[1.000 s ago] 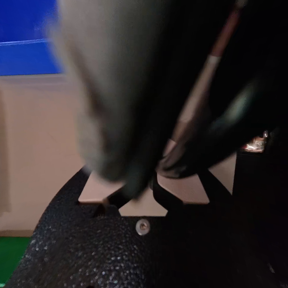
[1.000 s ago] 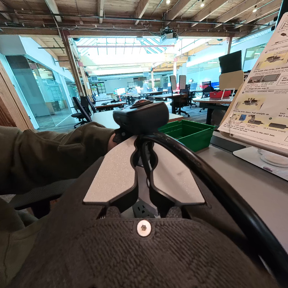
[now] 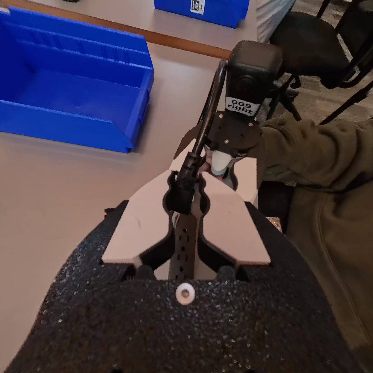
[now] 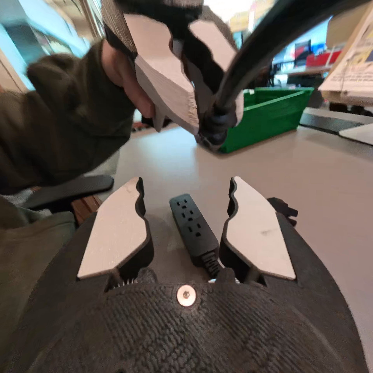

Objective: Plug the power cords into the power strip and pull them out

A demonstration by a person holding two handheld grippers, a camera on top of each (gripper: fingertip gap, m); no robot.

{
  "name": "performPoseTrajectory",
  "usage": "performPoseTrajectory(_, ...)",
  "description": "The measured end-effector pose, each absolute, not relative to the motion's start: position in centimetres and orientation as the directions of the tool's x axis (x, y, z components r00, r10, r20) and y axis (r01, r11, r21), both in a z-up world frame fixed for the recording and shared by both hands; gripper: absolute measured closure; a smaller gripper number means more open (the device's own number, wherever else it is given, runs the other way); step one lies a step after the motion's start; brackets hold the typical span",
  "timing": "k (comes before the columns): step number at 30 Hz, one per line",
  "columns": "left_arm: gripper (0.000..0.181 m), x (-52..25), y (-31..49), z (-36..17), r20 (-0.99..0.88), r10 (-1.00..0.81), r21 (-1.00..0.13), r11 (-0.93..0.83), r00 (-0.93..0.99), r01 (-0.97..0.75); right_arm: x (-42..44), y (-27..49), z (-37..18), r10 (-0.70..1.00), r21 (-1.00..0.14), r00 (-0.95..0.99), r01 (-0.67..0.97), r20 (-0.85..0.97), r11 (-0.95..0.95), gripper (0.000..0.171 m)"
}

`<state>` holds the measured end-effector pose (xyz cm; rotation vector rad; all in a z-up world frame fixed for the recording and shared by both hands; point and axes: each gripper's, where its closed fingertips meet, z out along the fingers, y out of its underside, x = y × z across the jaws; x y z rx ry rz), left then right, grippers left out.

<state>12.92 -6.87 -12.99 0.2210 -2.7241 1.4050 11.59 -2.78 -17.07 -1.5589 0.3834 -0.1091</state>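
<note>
A black power strip (image 4: 191, 222) lies on the grey table, and the sockets I can see are empty. My right gripper (image 4: 185, 181) is open, with one finger on each side of the strip's cord end. My left gripper (image 3: 186, 174) is shut on the black plug (image 3: 181, 193) of a thick black power cord (image 3: 212, 96). It holds the plug in the air above the strip (image 3: 183, 248). The right wrist view shows the left gripper (image 4: 217, 125) and the plug (image 4: 214, 133) raised beyond the strip's far end. The plug's prongs are hidden.
A large blue bin (image 3: 70, 84) stands on the table to the left, with a second blue bin (image 3: 201, 12) behind it. A green bin (image 4: 266, 117) and a paper sign on a stand (image 4: 353, 60) are at the far right. A person's olive sleeve (image 3: 312, 151) and chairs are at the table's edge. There is about 6 centimetres between the tips of the two grippers.
My right gripper was shut on the cord and has opened and let it go, and now tilts down over the strip. My left gripper has taken the plug, and its view is no longer blocked.
</note>
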Motion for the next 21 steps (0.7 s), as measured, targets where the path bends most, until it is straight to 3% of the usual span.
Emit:
performPoseTrajectory(3,0.16,13.4,-6.4,-11.4,0.07,-0.118,-0.822,0.556,-0.991,-0.125,13.5,-6.2,-13.6,-0.386,-0.928,0.862,-0.219,-0.329,0.302,0.098)
performPoseTrajectory(4,0.16,13.4,-6.4,-10.9,0.055,-0.12,-0.829,0.547,-0.991,-0.113,14.1,-7.7,-12.2,-0.383,-0.869,0.828,-0.227,-0.411,0.44,0.098)
performPoseTrajectory(7,0.16,13.3,-6.4,-10.3,0.029,-0.12,-0.842,0.532,-0.992,-0.089,13.4,-12.2,-7.6,-0.238,-0.604,0.834,-0.135,-0.497,0.786,0.128)
performPoseTrajectory(9,0.16,13.3,-6.5,-10.1,0.039,-0.135,-0.857,0.505,-0.99,-0.103,12.8,-15.4,-5.7,-0.209,-0.452,0.84,-0.048,-0.5,0.891,0.148)
performPoseTrajectory(10,0.16,13.4,-6.5,-10.0,0.058,-0.141,-0.869,0.481,-0.988,-0.119,12.9,-16.5,-5.4,-0.238,-0.438,0.826,-0.012,-0.511,0.899,0.147)
performPoseTrajectory(16,0.16,12.2,-6.6,-11.4,0.185,-0.096,-0.896,0.393,-0.978,-0.208,11.7,-14.5,-2.9,-0.485,-0.8,0.839,0.107,-0.247,0.591,0.155)
performPoseTrajectory(21,0.159,11.8,-5.6,-14.7,0.013,-0.05,-0.82,0.57,-0.999,-0.039,10.1,-9.8,-3.9,-0.397,-0.992,0.915,-0.03,-0.077,0.124,0.162)
